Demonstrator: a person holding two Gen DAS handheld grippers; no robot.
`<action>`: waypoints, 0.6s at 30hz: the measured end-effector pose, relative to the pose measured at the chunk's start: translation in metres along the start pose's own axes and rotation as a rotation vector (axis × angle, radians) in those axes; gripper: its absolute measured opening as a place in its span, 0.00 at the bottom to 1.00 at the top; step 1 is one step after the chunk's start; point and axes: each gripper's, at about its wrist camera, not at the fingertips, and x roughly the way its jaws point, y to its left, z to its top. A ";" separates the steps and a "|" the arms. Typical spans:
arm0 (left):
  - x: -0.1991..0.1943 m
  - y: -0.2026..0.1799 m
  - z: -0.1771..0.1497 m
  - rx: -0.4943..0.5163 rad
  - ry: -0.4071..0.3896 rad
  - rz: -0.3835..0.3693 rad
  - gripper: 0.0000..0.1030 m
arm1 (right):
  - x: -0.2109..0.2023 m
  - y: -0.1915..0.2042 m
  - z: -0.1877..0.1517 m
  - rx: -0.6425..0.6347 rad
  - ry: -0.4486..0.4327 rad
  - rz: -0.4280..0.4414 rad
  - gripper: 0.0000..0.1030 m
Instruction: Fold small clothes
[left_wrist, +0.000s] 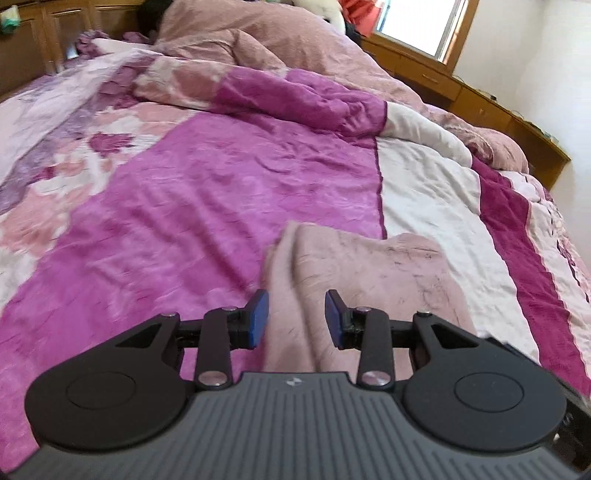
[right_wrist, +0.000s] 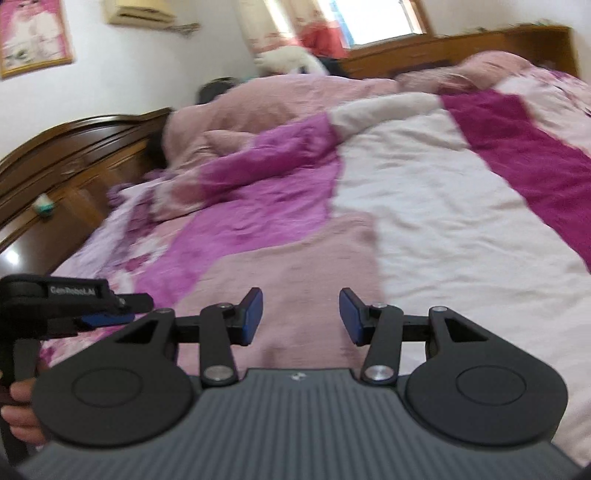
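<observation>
1. Near the bed's front edge, a small pink garment lies on the quilt, straddling the seam between the magenta and white panels; one side is bunched into a raised ridge.
2. Left gripper hovers with its jaws parted wide, the ridge of cloth running between the blue pads; whether they touch it I cannot tell. It grips nothing.
3. Right gripper is likewise wide open and empty, above the flatter part of the garment.
4. Risks, as I judge them: the fleecy fabric may slide on the soft quilt, or a pinch may catch the quilt along with the garment. A grasp on the thick ridge could take too many layers and skew the fold.
5. Both views are motion-blurred, so the garment's edges are hard to place.
6. Farther back lies a heaped pink duvet; a wooden headboard, a window and a framed picture surround the bed.
</observation>
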 end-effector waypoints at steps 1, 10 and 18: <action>0.009 -0.004 0.003 0.004 0.004 0.003 0.40 | 0.002 -0.006 -0.001 0.016 0.003 -0.014 0.48; 0.088 -0.018 0.020 -0.012 0.067 0.013 0.41 | 0.011 -0.037 -0.010 0.063 0.033 -0.041 0.49; 0.116 -0.019 0.018 -0.052 0.072 -0.004 0.48 | 0.019 -0.044 -0.012 0.091 0.046 -0.022 0.54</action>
